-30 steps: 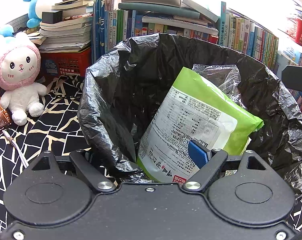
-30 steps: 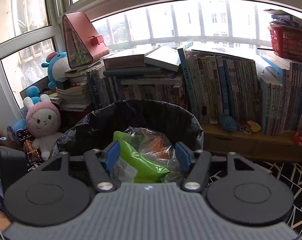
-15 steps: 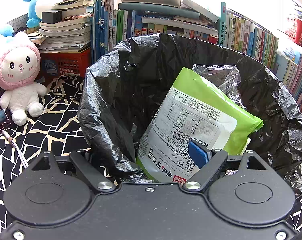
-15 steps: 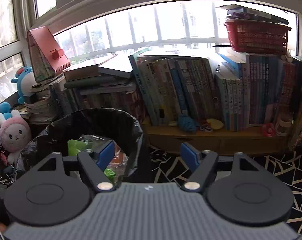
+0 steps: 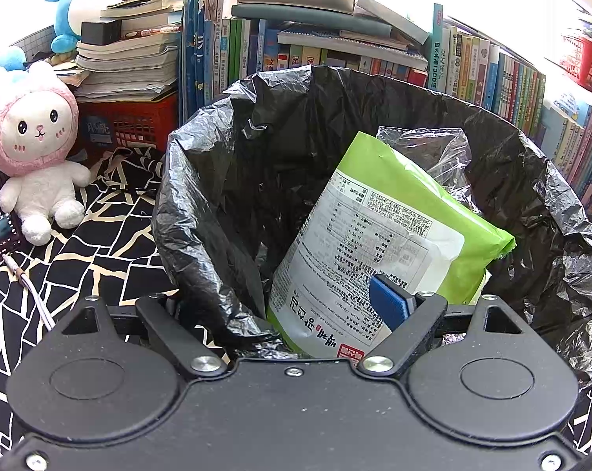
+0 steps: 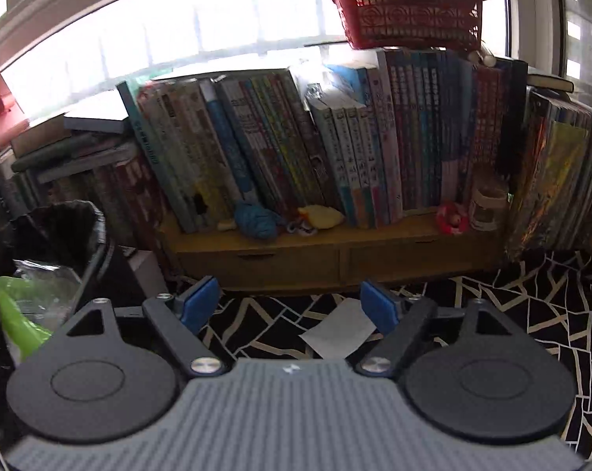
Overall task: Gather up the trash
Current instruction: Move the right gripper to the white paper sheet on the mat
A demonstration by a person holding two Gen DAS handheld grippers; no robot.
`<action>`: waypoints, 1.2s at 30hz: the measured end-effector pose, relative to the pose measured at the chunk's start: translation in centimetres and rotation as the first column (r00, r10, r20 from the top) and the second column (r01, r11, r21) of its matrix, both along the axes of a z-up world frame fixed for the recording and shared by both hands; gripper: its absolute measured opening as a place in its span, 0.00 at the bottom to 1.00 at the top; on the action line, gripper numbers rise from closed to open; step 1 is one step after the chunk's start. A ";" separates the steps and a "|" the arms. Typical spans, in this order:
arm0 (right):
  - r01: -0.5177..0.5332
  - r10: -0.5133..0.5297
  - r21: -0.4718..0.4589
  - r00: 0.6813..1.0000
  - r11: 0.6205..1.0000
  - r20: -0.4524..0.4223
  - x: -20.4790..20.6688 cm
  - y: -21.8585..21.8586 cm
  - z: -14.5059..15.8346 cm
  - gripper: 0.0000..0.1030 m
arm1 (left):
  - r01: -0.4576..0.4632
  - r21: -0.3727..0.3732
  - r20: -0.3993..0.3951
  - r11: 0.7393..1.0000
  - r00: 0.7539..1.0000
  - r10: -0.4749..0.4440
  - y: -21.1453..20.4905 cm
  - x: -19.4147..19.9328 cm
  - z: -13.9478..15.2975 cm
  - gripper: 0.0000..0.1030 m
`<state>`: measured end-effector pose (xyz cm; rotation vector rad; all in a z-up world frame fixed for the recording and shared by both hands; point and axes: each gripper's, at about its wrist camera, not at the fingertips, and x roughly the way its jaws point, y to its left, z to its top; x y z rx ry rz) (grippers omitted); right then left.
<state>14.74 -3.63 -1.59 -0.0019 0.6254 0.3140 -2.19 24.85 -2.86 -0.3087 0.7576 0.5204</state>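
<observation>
White paper scrap [image 6: 337,333] lies between the opening right gripper's [image 6: 290,306] fingers (untouched, on the floor).

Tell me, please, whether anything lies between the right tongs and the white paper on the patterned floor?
Nothing visible does. The white paper lies flat on the patterned floor just ahead of the right tongs, whose jaws are opening and empty.

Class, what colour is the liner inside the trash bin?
Black; the liner shows best in the left wrist view.
</observation>
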 end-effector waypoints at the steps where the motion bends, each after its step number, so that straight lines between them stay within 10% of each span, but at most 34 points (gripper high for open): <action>1: 0.013 -0.013 -0.009 1.000 1.000 -0.010 0.6 0.0 -0.8 0.85 | 0.000 -0.001 0.001 1.000 1.000 0.000 0.0 -0.1 0.0 0.83; 18: 0.148 -0.175 -0.154 0.968 0.977 -0.179 8.7 0.8 -13.0 0.91 | -0.005 -0.012 0.014 1.000 1.000 0.005 0.1 -0.3 0.0 0.83; 36: 0.086 -0.132 -0.185 0.958 0.979 -0.253 10.1 2.3 -18.1 1.00 | -0.012 -0.013 0.022 1.000 1.000 0.013 0.2 -0.3 0.0 0.83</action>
